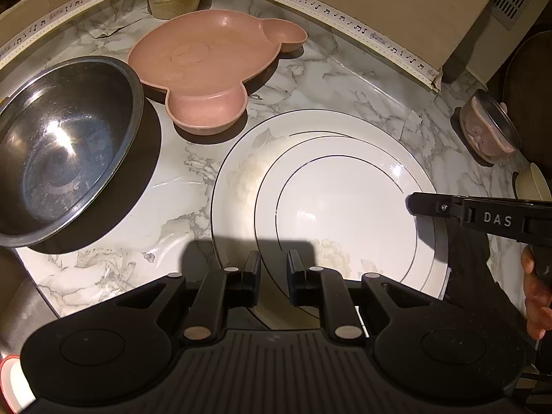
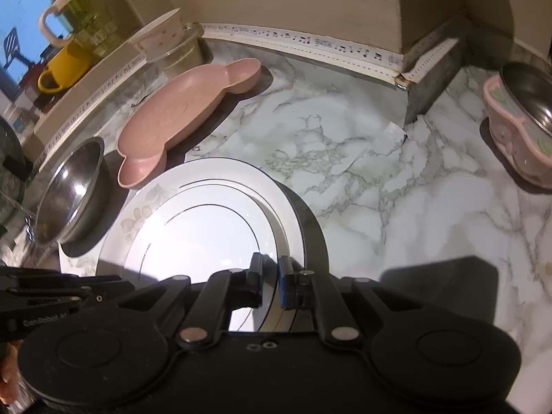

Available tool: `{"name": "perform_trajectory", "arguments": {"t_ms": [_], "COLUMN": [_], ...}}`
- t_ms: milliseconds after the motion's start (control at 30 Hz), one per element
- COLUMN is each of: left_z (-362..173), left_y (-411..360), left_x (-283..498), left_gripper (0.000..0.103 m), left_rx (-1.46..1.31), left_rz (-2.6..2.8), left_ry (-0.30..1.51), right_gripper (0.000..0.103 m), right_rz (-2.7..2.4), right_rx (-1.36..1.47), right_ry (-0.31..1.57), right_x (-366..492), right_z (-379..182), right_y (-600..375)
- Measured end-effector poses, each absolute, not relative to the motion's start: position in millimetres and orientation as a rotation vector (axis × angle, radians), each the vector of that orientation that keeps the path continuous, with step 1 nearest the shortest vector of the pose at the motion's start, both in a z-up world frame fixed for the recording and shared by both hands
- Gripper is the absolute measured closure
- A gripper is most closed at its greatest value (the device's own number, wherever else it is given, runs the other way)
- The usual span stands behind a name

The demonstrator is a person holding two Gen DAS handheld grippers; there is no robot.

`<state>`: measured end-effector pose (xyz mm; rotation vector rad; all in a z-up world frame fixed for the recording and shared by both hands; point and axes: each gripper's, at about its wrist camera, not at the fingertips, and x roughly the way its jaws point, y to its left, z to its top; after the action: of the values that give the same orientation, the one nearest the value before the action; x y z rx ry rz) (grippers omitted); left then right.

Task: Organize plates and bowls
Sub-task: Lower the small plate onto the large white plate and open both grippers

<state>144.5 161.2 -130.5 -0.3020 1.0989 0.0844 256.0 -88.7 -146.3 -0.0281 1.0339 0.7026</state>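
Note:
Two white plates (image 1: pixel 327 186) with thin dark rim lines sit on the marble counter, the smaller one stacked in the larger. My left gripper (image 1: pixel 274 270) is shut on the near rim of the smaller plate. My right gripper (image 2: pixel 272 274) is shut on the stack's right rim (image 2: pixel 289 214), and its tip shows at that rim in the left wrist view (image 1: pixel 412 203). The left gripper (image 2: pixel 117 286) enters the right wrist view at the stack's left side. A pink bear-shaped divided plate (image 1: pixel 214 65) and a steel bowl (image 1: pixel 65 148) lie behind and left of the stack.
A clear container (image 1: pixel 172 0) with a floral bowl on it stands by the back wall. A pink-walled steel bowl (image 2: pixel 517 127) and a small cream bowl (image 1: pixel 533 181) are at the right. A yellow mug (image 2: pixel 65 69) sits on the raised ledge. A hand (image 1: pixel 534 296) holds the right gripper.

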Motion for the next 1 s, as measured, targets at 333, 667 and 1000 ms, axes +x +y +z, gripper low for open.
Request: {"name": "perform_trajectory", "arguments": {"t_ms": [333,667,1000], "left_z": [-122.7,-106.3,-75.5], "left_y": [155.0,147.0,126.4], "left_x": [134.3,123.9,110.8], "left_gripper": [0.088,0.088,0.088], "left_rx": [-0.250,-0.206,-0.147], "left_rz": [0.089,0.083,0.061], "left_ry": [1.068,1.009,0.915], "right_gripper": [0.096,0.087,0.080], "right_rz": [0.684,0.713,0.715], "right_rx": [-0.294,-0.306,-0.237], "right_ry": [0.940,0.907,0.859], "right_x": [236.3,219.7,193.0], "right_z": [-144.1,-124.1,-91.4], "right_y": [-60.9,-61.7,-78.5]}}
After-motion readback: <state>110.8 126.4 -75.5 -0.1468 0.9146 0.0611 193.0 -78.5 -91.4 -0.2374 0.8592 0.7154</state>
